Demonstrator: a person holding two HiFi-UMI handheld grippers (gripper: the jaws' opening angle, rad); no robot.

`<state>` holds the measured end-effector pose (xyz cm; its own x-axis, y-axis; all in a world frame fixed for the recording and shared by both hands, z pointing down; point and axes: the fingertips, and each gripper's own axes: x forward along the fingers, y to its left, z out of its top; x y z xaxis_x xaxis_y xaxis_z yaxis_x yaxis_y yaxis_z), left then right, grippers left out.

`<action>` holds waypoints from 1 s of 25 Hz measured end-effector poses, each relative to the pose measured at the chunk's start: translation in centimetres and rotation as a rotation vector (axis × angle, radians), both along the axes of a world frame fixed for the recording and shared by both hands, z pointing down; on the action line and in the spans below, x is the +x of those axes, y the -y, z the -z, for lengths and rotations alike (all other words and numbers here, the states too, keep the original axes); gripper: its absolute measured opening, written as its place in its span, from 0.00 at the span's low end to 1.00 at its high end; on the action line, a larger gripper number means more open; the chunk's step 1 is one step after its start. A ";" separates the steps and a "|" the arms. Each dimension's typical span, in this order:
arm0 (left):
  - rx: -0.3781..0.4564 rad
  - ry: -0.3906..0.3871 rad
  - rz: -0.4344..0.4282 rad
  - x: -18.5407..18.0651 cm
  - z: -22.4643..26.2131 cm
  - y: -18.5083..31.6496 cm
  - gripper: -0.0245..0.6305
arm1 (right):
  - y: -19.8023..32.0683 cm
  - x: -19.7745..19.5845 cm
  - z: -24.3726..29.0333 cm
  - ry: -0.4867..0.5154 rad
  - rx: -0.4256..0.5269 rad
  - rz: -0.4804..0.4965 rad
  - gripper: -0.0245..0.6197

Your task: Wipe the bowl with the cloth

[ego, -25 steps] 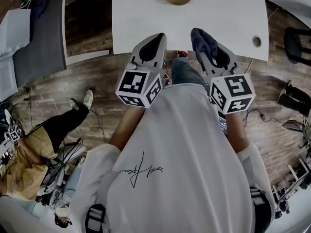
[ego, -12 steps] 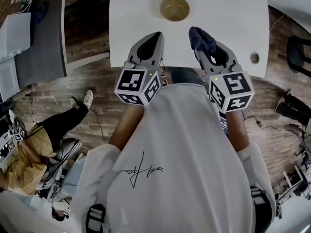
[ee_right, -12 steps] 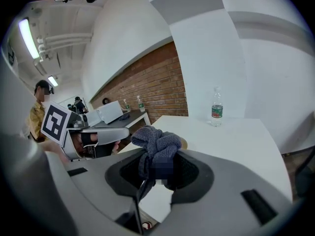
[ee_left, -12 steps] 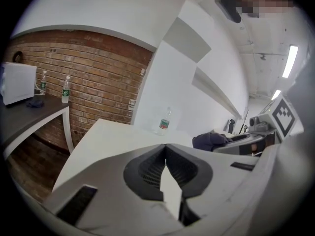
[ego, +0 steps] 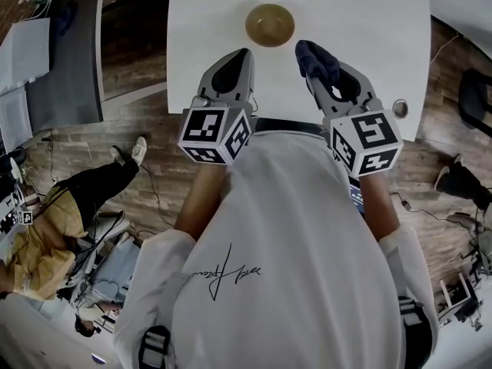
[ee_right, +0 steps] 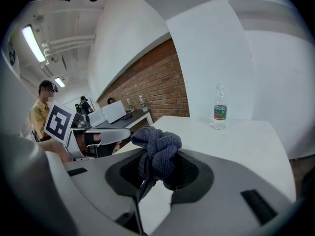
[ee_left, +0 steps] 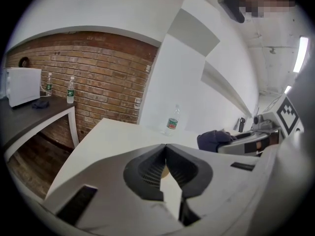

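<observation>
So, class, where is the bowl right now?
In the head view, the bowl sits on the white table, beyond and between the left gripper and the right gripper holding the cloth.

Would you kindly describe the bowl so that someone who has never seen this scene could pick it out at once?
Find the white table directly in front of the person. On its top, near the middle, sits the bowl. It is round, open and golden-brown, unlike the crumpled dark blue cloth clamped in the right gripper beside it.
</observation>
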<state>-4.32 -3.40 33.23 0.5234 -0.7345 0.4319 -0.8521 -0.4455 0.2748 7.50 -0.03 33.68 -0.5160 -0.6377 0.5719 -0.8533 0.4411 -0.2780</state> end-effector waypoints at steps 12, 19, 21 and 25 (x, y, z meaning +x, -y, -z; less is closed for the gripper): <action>-0.078 0.040 0.027 0.7 -3.4 3.2 0.02 | 3.4 1.8 -2.5 0.013 -0.047 0.028 0.20; -0.114 0.065 0.022 -2.4 -3.6 1.8 0.06 | 1.2 -1.2 -2.0 -0.001 -0.072 0.013 0.20; -0.124 0.069 0.021 -2.0 -4.1 1.8 0.06 | 0.9 -0.9 -2.5 -0.006 -0.082 0.012 0.20; -0.145 0.081 0.016 -1.2 -4.8 1.4 0.07 | 0.2 -0.2 -2.8 -0.004 -0.096 0.013 0.20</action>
<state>-5.51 -4.80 38.08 0.4711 -0.6698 0.5740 -0.8808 -0.3921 0.2654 7.34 -0.25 36.50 -0.5215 -0.5733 0.6320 -0.8489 0.4233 -0.3166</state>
